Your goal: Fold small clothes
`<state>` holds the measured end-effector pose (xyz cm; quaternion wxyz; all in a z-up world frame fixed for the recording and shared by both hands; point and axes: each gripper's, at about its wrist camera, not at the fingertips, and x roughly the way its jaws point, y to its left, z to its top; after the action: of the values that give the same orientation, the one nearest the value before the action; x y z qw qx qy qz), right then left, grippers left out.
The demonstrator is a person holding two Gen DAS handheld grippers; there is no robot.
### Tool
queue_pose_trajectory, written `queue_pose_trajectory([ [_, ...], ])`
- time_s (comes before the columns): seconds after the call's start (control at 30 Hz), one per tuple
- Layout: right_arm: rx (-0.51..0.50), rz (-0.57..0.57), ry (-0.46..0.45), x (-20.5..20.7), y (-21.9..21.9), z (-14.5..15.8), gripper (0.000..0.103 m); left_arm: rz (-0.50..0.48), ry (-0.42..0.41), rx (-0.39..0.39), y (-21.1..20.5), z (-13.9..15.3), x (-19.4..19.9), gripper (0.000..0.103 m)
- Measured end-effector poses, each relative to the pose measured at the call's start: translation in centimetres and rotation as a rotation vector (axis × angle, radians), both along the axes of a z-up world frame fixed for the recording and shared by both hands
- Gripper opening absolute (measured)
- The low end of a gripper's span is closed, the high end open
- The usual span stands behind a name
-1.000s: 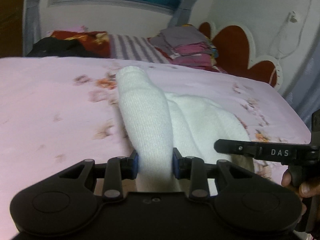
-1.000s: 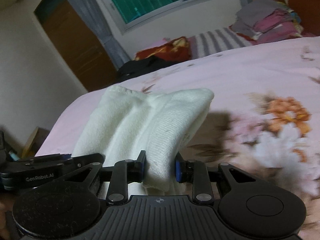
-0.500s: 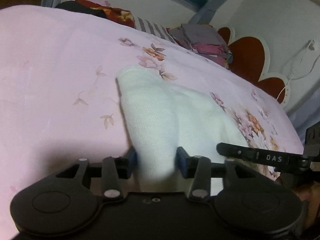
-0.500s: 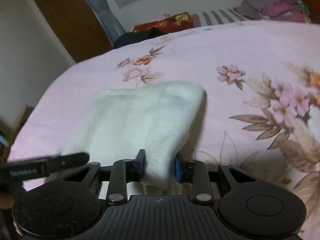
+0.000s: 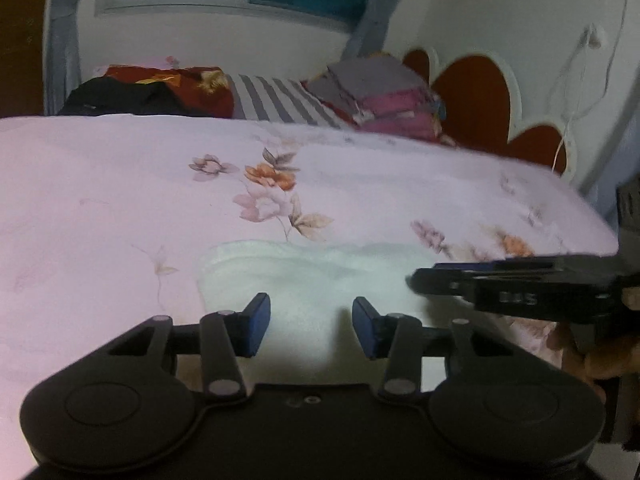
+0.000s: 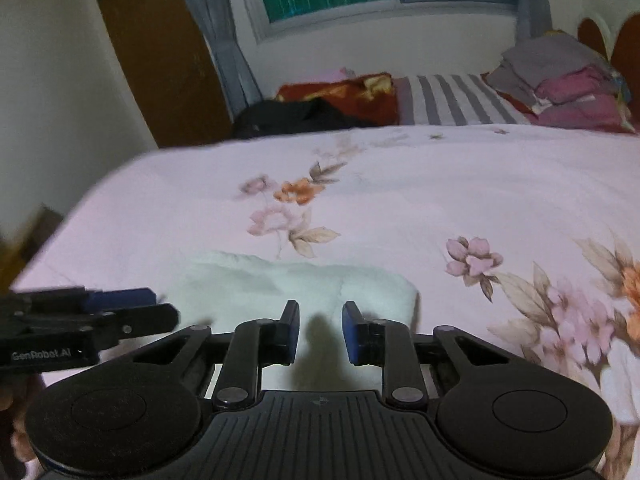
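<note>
A small white knit garment point(image 5: 312, 276) lies flat and folded on the pink floral bedsheet point(image 5: 120, 200), just ahead of both grippers. My left gripper point(image 5: 311, 326) is open, its blue pads apart over the garment's near edge. My right gripper point(image 6: 320, 330) is open too, its jaws apart over the near edge of the garment point(image 6: 288, 284). The right gripper shows from the side in the left wrist view point(image 5: 440, 278), and the left gripper shows in the right wrist view point(image 6: 164, 308).
A stack of folded clothes point(image 5: 384, 96) sits at the far right by the red headboard point(image 5: 476, 96). A striped cloth point(image 5: 276, 98), a red blanket point(image 5: 176, 78) and a black garment point(image 5: 120, 98) lie along the far edge. A wooden door point(image 6: 160, 52) stands left.
Both grippers have let go of the white garment and opened. The garment, held raised and bunched before, now lies flat on the sheet, and both grippers have drawn back slightly.
</note>
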<state>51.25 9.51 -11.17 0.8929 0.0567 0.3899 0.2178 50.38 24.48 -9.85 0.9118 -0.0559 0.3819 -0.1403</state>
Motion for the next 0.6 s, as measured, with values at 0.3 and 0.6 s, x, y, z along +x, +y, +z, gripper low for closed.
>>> queue_pose_trajectory([
  [0.3, -0.126, 0.015, 0.002, 2.2, 0.9, -3.9, 0.024, -0.024, 0.020, 0.068, 0.6, -1.4, -0.7, 0.043],
  [0.6, -0.111, 0.059, -0.071, -3.4, 1.4, -0.1, 0.024, 0.010, -0.016, 0.066, 0.2, 0.5, -4.5, 0.033],
])
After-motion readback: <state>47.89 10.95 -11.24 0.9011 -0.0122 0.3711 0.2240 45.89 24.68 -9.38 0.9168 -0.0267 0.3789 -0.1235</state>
